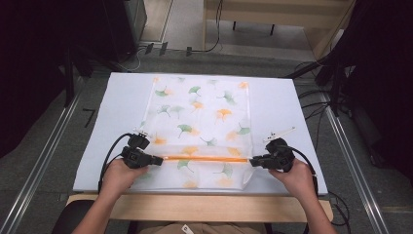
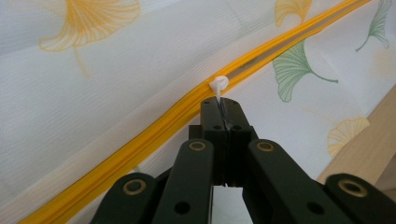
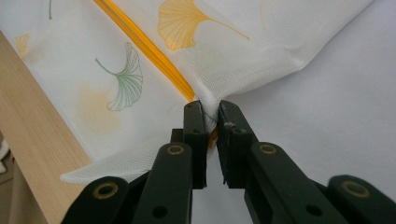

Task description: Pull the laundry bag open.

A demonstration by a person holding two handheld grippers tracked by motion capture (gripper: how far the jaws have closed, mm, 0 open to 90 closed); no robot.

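While a mesh bag [image 1: 202,129] lies flat on the white-covered worktop [image 1: 277,105], two grippers work its orange zipper [image 1: 204,158].
Left gripper [image 2: 223,105] has its jaws pressed together on the white zipper pull [image 2: 218,85]; right gripper [image 3: 211,114] pinches the bag's corner fabric.

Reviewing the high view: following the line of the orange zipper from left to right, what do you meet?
Left hand-held gripper → orange zipper of the leaf-print mesh bag → right hand-held gripper pinching the bag's edge → bare white table cover.
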